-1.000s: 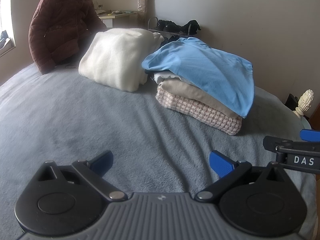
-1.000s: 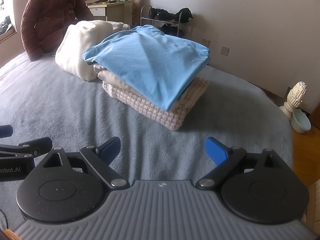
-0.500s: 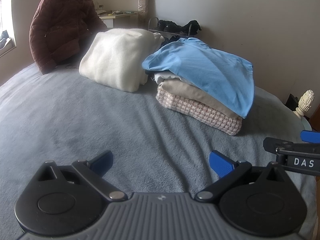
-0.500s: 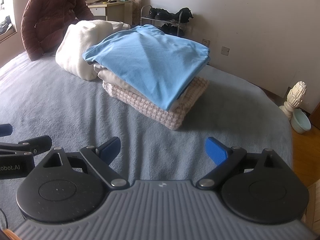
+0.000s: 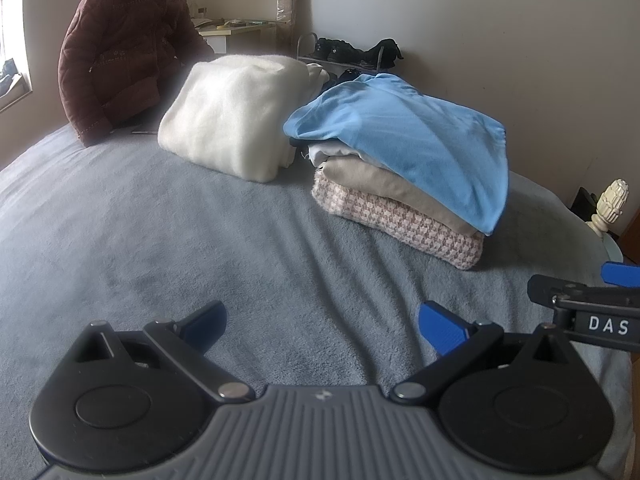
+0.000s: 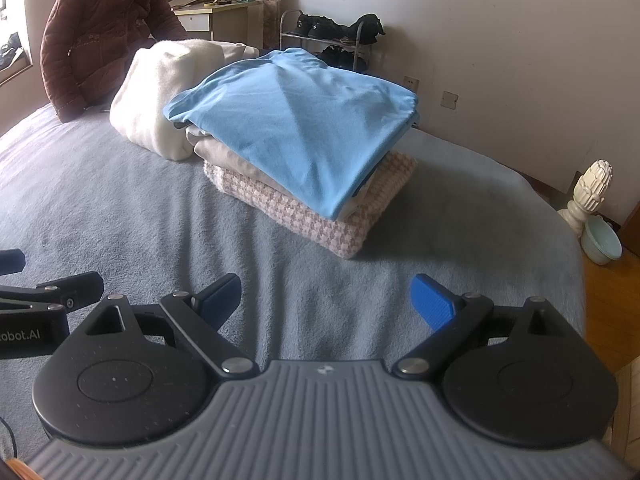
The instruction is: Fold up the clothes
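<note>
Clothes, folded: one stack on grey bed cover, ahead of both tools and apart from them.

Item 1, nearest. Left gripper: fingers spread wide, nothing between them, held over bare cover. Right gripper: likewise spread and empty. Each tool shows at the edge of the other's view, so they stand side by side.

Item 2. Stack, bottom to top: pink-and-white houndstooth knit, beige piece, a pale layer, then blue shirt on top. The shirt's near corner hangs over the stack's front edge. Its long axis appears to run from near right to far left in the right wrist view. The stack lies straight ahead of the right gripper and ahead-right of the left; judged, the right gripper is the nearer, and any reach to the stack goes forward over open cover.

Item 3. Cream bundle, just beside the stack on its far left side; whether they touch cannot be told.

Item 4, farthest. Person in a brown padded coat at the bed's far edge; desk and shoe rack against the wall.

View differences: the right wrist view shows the shirt's whole top face, a wall socket, and a pale basin on the floor beside the white bedpost finial. The left wrist view shows the stack's layered side more plainly.

No unfolded garment is visible; judged, the folding here is done or near done.
</note>
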Action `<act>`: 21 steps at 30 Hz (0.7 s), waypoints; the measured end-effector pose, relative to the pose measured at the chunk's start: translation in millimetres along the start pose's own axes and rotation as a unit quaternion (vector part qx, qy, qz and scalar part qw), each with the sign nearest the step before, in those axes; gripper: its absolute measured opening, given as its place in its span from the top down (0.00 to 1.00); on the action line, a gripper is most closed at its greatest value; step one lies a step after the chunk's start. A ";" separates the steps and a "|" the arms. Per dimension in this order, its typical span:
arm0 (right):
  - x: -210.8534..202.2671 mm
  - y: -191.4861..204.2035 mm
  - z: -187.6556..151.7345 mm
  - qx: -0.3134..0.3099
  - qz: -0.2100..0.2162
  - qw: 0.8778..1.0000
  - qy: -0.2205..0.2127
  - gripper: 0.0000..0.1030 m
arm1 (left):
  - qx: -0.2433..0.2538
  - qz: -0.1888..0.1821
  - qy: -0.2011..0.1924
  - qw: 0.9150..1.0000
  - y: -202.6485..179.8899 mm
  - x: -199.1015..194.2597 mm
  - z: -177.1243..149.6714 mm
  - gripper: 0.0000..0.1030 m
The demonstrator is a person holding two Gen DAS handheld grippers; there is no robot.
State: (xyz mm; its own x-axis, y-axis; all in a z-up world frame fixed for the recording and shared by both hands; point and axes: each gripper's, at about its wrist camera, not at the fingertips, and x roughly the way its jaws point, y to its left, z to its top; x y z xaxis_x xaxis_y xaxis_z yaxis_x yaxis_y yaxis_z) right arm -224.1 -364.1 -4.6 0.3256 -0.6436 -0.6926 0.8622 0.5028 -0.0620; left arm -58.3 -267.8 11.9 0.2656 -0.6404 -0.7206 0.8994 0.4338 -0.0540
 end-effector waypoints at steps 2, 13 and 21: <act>-0.3 0.2 -0.3 0.000 0.000 1.000 0.000 0.11 | -0.001 0.000 0.001 1.000 0.1 0.3 -0.1 0.00; 0.2 -0.1 -0.1 -0.001 0.001 1.000 0.000 0.11 | -0.003 0.001 0.003 1.000 -0.1 1.7 -0.6 0.00; 1.5 -0.8 0.5 0.000 0.000 1.000 0.001 0.11 | -0.002 0.001 0.002 1.000 -1.6 1.5 -1.1 0.00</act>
State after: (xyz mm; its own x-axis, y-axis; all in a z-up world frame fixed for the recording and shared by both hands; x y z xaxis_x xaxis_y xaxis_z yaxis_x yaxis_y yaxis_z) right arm -224.1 -365.8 -5.2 0.3255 -0.6423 -0.6939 0.8618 0.5035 -0.0618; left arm -59.7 -268.8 10.1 0.2667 -0.6366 -0.7236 0.8970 0.4385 -0.0552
